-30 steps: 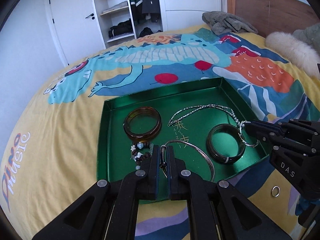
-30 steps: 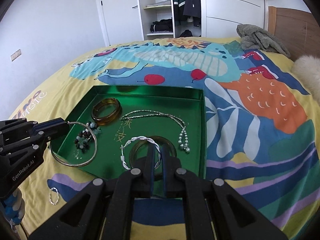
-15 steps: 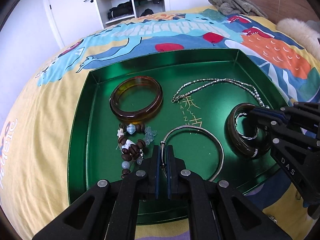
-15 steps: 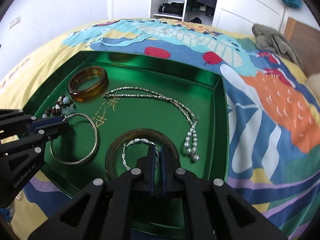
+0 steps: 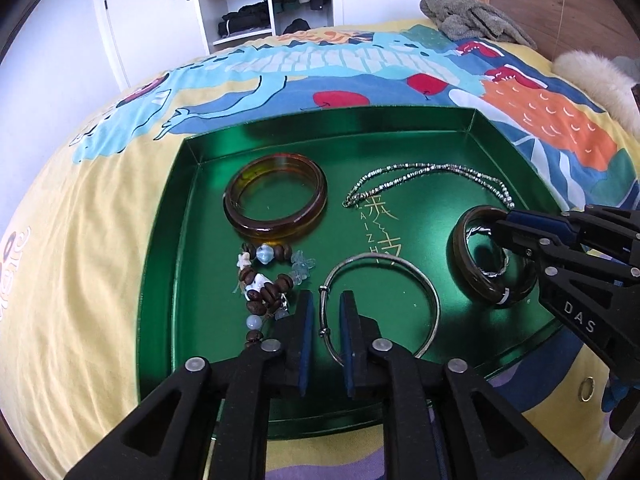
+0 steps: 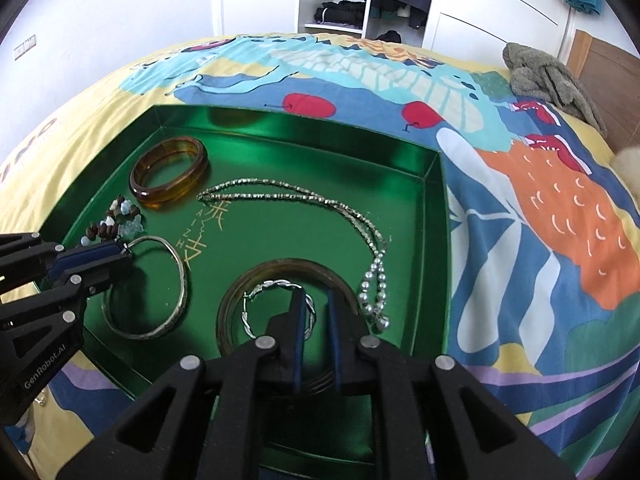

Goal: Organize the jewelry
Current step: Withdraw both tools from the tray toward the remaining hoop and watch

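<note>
My left gripper (image 5: pixel 325 316) sat low in its frame with its jaws newly parted; half a second before they had been pinched on the thin silver bangle (image 5: pixel 420 280), and now the wire lay loose in the gap, flat on the green tray (image 5: pixel 180 240). My right gripper (image 6: pixel 316 312) had done the same: its jaws stood apart around the twisted silver ring (image 6: pixel 276 284), which had dropped inside the dark bangle (image 6: pixel 288 266) at the bottom centre of that view. A second earlier both pieces were still lifted over the tray's near edge, so I read this as two deliveries finished at once, and both grippers free to back out.

Just left of my left gripper lay the beaded bracelet (image 5: pixel 262 276), brown and pale blue beads bunched together, touching nothing I held. Above it, toward the middle left of the left view, sat the amber bangle (image 5: pixel 276 200). The silver bead necklace (image 5: pixel 420 170) curved across the tray's upper right, its pearl end trailing down beside the dark bangle in the right view.

Outside the tray, at the lower right of the left view, a small ring (image 5: pixel 585 389) lay on the bedspread (image 5: pixel 80 240); that looked like the piece left to fetch. At the upper right of both frames a grey garment (image 5: pixel 472 20) was heaped near the headboard.
</note>
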Demonstrator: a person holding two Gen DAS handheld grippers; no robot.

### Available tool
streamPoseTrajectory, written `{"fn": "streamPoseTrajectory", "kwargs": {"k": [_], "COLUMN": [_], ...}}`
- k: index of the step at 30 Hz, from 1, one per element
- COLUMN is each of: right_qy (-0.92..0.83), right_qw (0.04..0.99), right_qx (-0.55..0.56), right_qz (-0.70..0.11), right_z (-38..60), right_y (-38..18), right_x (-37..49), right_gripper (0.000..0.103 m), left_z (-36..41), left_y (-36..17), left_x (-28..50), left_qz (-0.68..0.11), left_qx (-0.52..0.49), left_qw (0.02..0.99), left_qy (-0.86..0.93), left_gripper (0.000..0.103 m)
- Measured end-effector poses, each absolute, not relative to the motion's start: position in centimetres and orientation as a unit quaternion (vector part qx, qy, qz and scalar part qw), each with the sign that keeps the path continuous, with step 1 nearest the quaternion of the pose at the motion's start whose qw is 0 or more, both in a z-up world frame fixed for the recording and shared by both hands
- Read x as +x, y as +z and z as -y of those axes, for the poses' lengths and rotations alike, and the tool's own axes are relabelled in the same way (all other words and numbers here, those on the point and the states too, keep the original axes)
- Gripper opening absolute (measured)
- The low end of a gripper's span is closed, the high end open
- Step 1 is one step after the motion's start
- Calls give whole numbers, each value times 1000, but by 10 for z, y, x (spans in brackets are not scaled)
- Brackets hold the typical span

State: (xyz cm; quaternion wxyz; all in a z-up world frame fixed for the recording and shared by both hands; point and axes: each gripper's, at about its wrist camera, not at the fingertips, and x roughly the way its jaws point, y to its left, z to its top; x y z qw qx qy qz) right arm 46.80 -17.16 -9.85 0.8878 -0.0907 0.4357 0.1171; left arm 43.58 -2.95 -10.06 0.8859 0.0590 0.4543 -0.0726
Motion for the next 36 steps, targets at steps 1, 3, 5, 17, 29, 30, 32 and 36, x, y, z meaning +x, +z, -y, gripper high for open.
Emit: {"fn": "streamPoseTrajectory", "kwargs": {"k": [1, 3, 5, 17, 29, 30, 32, 36], "right_qy": [117, 118, 116, 118, 113, 113, 114, 115], "right_qw": [890, 894, 900, 936, 951, 952, 954, 956], "right_qx": [-85, -76, -70, -34, -13, -12, -8, -8], "right_qz": [-433, -426, -415, -331, -288, -285, -279, -269], "right_z": [173, 176, 179, 207, 216, 216, 216, 214], "right_y": [-95, -85, -70, 53, 111, 114, 120, 128], "right_x": [466, 460, 452, 350, 234, 227, 212, 184], "right_gripper": [18, 23, 24, 24, 24, 24, 24, 24], "left_z": [28, 25, 21, -34, -80, -83, -87, -93], "left_y": [-97, -86, -74, 39, 91, 94, 100, 109], "left_x": [434, 428, 421, 337, 236, 229, 215, 189], "left_qz": [-452, -445, -436, -366, -322, -318, -311, -299], "left_qx": [56, 51, 46, 30, 25, 24, 22, 16], "left_qw": [887, 891, 896, 930, 947, 948, 950, 954], "left_qy": [-73, -72, -71, -31, -6, -6, -4, -2], "left_gripper": [18, 24, 28, 32, 32, 32, 32, 32]}}
